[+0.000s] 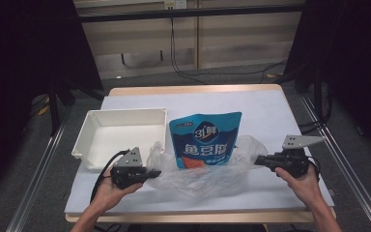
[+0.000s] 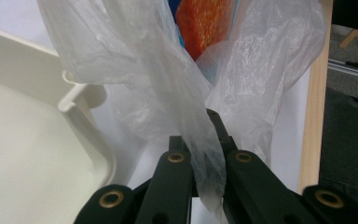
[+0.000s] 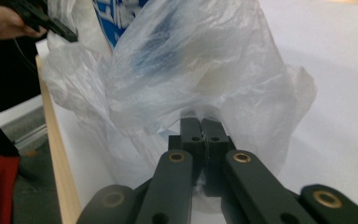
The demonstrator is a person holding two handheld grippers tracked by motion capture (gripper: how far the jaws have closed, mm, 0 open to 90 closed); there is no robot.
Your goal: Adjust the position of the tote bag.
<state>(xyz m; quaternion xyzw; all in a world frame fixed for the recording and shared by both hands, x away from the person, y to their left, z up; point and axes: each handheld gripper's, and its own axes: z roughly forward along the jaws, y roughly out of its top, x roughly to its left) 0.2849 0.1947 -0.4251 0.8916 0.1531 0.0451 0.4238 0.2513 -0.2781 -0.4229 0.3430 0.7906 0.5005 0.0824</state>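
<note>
A blue snack pouch (image 1: 206,139) with white lettering lies on the white table cover, its lower end inside a clear plastic bag (image 1: 200,174). My left gripper (image 1: 155,173) is shut on the bag's left edge; in the left gripper view the film (image 2: 200,154) is pinched between the jaws, with the pouch's orange patch (image 2: 205,23) beyond. My right gripper (image 1: 258,160) is shut on the bag's right edge. In the right gripper view the crumpled bag (image 3: 200,70) bulges over the closed jaws, and the pouch (image 3: 116,18) shows through at the top.
A white plastic bin (image 1: 121,133) stands empty at the left, close to my left gripper; its rim (image 2: 81,121) lies just left of the jaws. The table's wooden front edge (image 1: 198,217) runs near both hands. Dark curtains flank the table.
</note>
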